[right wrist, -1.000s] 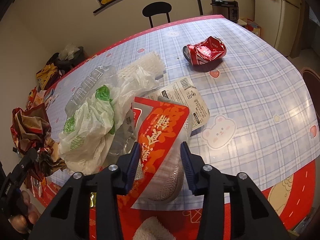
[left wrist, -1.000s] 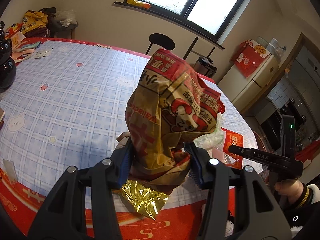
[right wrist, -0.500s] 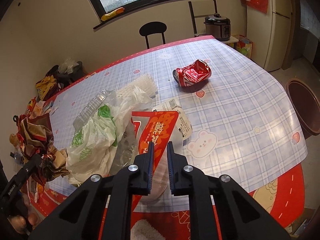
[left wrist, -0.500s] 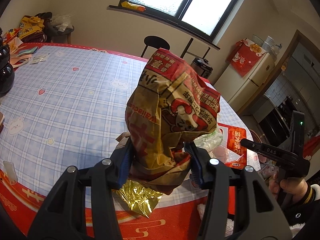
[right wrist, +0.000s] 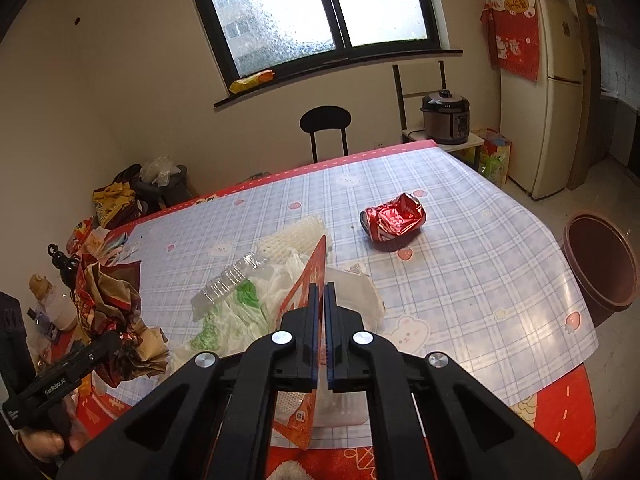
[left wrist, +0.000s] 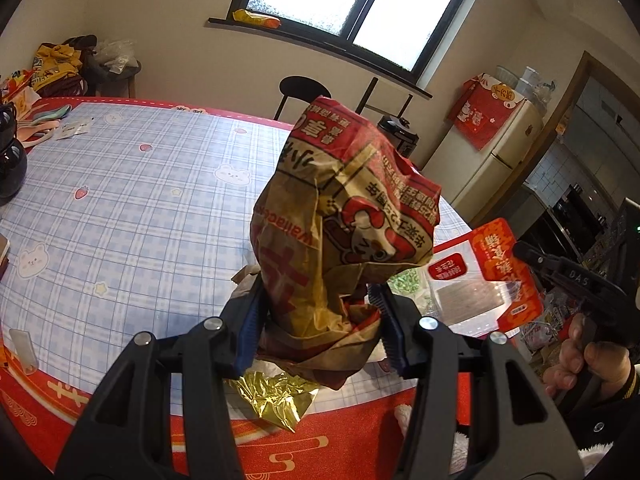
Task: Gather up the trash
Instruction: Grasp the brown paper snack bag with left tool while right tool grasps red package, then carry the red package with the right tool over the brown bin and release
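My left gripper (left wrist: 320,324) is shut on a crumpled brown and red paper food bag (left wrist: 344,232), held above the table's near edge; the bag also shows in the right wrist view (right wrist: 112,312). My right gripper (right wrist: 319,320) is shut on a red and clear snack packet (right wrist: 312,268), lifted edge-on off the pile; the packet shows flat in the left wrist view (left wrist: 484,276). On the table lie a white and green plastic bag (right wrist: 240,312), a clear plastic box (right wrist: 230,282), a white foam net (right wrist: 294,236) and a crushed red can (right wrist: 394,218).
A gold foil wrapper (left wrist: 276,398) lies at the table's near edge. A brown bin (right wrist: 600,264) stands on the floor right of the table (right wrist: 460,280). A black pot (left wrist: 10,164) sits at the far left. A black chair (right wrist: 326,128) is behind the table.
My right gripper closed on the red snack packet and lifted it up off the pile. My left gripper kept its hold on the paper bag and rose slightly.
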Demonstrator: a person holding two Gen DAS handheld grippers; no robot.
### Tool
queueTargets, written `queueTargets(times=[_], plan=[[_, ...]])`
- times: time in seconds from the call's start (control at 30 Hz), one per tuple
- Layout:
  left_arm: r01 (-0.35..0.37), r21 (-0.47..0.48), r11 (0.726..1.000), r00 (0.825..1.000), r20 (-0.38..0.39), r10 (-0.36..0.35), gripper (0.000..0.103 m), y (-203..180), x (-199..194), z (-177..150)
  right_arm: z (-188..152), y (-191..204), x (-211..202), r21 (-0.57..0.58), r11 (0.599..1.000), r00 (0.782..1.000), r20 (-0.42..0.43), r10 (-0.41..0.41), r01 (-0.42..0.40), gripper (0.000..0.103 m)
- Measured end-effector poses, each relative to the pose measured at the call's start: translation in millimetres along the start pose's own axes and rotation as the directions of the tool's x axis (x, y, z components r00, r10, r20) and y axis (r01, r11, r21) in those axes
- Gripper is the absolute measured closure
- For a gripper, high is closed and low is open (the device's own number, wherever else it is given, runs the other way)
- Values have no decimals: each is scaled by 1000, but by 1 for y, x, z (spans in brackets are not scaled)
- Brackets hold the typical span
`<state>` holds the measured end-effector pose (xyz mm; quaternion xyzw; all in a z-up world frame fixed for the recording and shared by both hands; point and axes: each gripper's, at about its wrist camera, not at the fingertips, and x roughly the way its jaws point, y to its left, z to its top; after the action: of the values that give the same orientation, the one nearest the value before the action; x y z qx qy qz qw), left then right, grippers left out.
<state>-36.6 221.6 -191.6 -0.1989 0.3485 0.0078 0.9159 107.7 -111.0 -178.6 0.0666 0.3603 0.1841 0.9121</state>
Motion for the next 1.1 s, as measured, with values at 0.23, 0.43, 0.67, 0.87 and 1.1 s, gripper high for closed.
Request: queueTargets(times=[0.23,0.43,0.67,0.87,1.1], plan=[[-3,4,1000,1000,16,3,51,0,-4,0,11,-8,-15,4,1000,998,62,-13,12,100],[-1,14,1000,1000,24,0,51,-2,-7,-3,17,-10,-26,-6,1000,995,99,-9,10,100],[1,19,1000,1000,25,-2,51,0,-7,-3,15,-15,-26,3,1000,995,97,-18,17,100],[4,37,999,999,43,-6,51,-7,-8,-1,15,-16,-28,-2,1000,995,98,-19,19,100],[26,55,998,997,69,-30,51,-19,-7,3,16,-24,-39,-17,999,994,101,-30,32,100]])
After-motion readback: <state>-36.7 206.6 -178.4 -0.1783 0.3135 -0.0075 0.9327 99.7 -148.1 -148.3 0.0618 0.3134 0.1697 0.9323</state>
